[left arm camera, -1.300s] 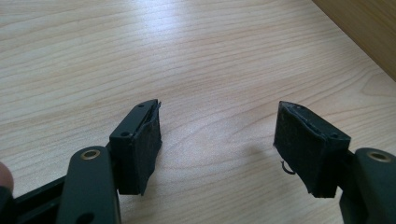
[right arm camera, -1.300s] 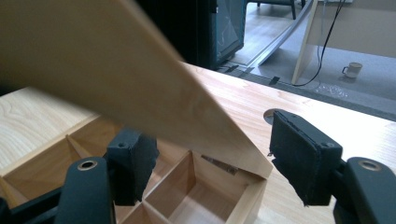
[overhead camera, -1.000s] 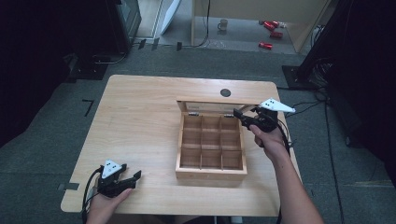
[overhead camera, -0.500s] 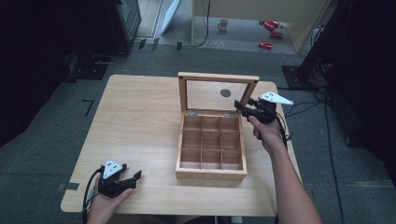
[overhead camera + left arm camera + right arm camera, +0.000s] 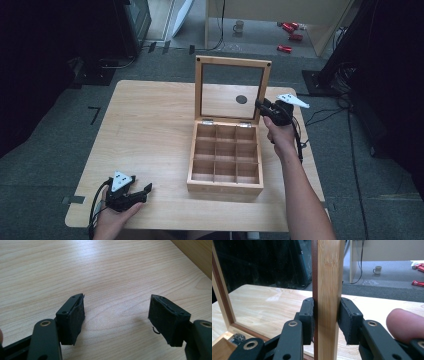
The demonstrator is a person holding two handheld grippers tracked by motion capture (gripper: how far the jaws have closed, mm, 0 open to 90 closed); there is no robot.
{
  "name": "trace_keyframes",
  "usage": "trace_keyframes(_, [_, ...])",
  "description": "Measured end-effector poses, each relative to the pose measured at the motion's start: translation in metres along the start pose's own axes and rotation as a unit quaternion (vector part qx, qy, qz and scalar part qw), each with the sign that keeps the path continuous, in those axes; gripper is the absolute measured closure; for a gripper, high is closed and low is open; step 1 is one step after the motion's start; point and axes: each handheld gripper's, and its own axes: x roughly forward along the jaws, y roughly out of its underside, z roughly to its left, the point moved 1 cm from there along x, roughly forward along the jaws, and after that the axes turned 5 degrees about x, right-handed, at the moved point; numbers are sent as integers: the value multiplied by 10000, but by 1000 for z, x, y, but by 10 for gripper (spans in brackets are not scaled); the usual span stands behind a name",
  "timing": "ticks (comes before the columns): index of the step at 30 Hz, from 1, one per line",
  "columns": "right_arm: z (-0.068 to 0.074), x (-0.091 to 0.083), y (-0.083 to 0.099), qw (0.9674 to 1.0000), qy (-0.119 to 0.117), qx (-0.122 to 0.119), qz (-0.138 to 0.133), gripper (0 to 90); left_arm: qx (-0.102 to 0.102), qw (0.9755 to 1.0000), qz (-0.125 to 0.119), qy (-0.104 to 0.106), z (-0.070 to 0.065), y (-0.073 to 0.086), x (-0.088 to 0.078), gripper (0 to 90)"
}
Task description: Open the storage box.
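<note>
The right tongs point(image 5: 264, 107) pinch the right-hand side rail of the lid point(image 5: 231, 90) of the wooden box point(image 5: 225, 160), which stands near upright on its hinges. In the right gripper view the rail runs straight up between the two pads point(image 5: 309, 321), one pressed to each face, so the lid's plane lies edge-on to these tongs and its long side rises vertically through their grip. The hinge line sits below and to the left of the right tongs, at the back edge of the open box; any further swing would, I judge, carry the lid away from the person, about that line.

The box's nine compartments look empty and lie just below and nearer the person than the right tongs. Beyond the lid, on the tabletop point(image 5: 150, 120), a small dark round mark point(image 5: 241, 99) shows through the pane; nothing stands behind the lid to block it.

The left tongs point(image 5: 116, 317) are spread wide, hold nothing, and rest low over bare tabletop, well apart from the box, whose wall shows off to their right. The right hand is clearly the nearer one.
</note>
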Motion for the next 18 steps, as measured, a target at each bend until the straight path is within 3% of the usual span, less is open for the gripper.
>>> trace_keyframes(8, [4,-1,1,9998,139,119,-31,651,9,10000,14,-12,0,0,0,297])
trace_keyframes(10, [5,-2,1,9998,167,127,3,584,16,10000,16,-13,0,0,0,293])
trace_keyframes(12, [10,-6,3,9998,186,-33,58,498,-5,10000,3,-5,0,0,0,292])
trace_keyframes(13, [10,-6,3,9998,186,-33,58,498,-31,10000,-12,-3,0,0,0,292])
trace_keyframes(18, [15,-17,8,9996,176,-14,214,332,20,10000,13,-62,-1,0,0,292])
